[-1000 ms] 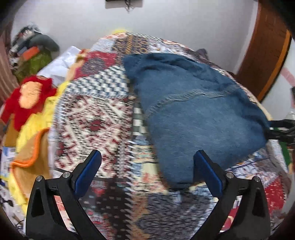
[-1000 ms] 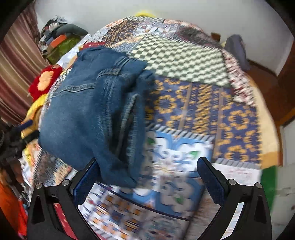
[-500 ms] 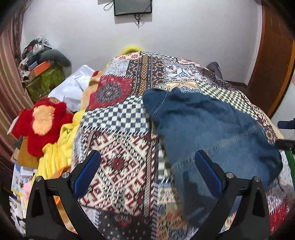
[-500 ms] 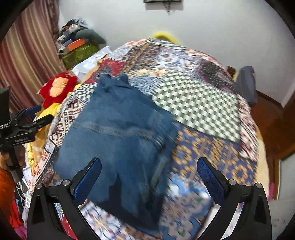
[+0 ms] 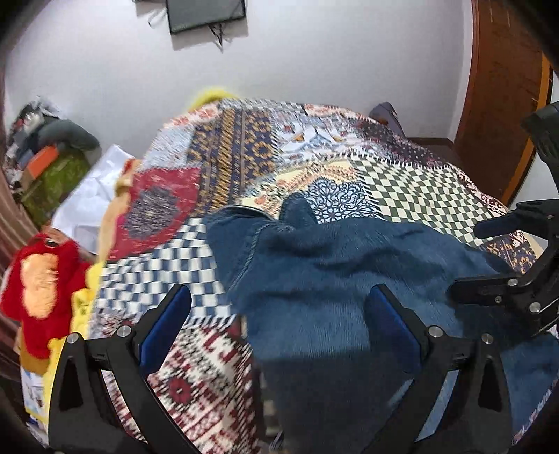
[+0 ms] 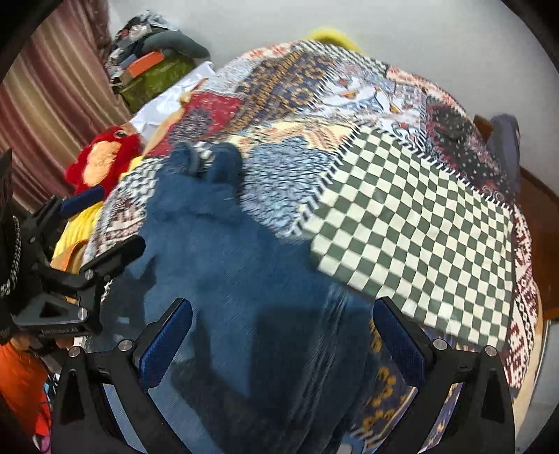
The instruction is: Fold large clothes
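Observation:
A folded pair of blue jeans (image 5: 335, 276) lies on a patchwork bedspread (image 5: 251, 153), running toward me from the middle of the bed. My left gripper (image 5: 279, 314) hangs open above the near left part of the jeans, nothing between its blue pads. In the right wrist view the same jeans (image 6: 237, 265) fill the lower middle, and my right gripper (image 6: 283, 331) is open over them, holding nothing. Each gripper shows at the side of the other's view: the right one (image 5: 503, 265), the left one (image 6: 101, 230).
A red and orange plush toy (image 5: 42, 279) and yellow cloth (image 5: 84, 297) lie off the bed's left side. Boxes and clothes (image 5: 45, 164) pile in the back left corner. A wooden door (image 5: 503, 90) stands on the right, a dark screen (image 5: 206, 14) on the wall, striped curtains (image 6: 52, 90).
Both grippers have pulled back and tipped up from the jeans, so more of the wall and far bed shows. The jeans stay folded on the bed. Both stayed open.

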Action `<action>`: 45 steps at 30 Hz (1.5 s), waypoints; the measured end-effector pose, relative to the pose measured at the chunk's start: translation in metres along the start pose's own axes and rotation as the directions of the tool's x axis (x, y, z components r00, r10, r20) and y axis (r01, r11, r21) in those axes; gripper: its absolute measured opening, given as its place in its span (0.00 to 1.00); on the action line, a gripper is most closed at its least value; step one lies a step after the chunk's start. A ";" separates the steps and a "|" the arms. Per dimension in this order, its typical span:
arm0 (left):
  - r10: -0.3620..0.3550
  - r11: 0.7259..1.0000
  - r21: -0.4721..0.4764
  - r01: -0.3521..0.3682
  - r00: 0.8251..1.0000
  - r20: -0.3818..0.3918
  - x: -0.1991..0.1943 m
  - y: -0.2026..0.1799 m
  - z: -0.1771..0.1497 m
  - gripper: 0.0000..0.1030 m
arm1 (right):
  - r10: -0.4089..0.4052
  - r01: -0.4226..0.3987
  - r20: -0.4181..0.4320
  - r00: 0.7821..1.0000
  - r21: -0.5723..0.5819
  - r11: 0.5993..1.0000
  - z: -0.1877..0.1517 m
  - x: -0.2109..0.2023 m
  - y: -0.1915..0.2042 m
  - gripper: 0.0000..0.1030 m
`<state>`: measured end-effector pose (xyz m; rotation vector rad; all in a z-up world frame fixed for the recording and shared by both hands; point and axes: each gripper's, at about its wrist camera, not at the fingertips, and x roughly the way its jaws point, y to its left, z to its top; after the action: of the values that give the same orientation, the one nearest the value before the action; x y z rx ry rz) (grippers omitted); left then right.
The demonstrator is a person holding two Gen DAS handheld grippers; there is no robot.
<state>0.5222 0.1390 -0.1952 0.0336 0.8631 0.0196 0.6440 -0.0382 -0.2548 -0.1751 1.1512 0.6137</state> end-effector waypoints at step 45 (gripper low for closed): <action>-0.564 0.754 -0.530 0.387 0.795 -0.222 0.038 0.035 -0.083 1.00 | 0.381 -0.339 -0.135 0.915 0.256 0.905 -0.093 0.028 -0.041 1.00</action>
<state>0.4836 0.1772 -0.2769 -0.6733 1.2105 -0.2724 0.5997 -0.1021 -0.3256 0.1900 1.4383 0.7982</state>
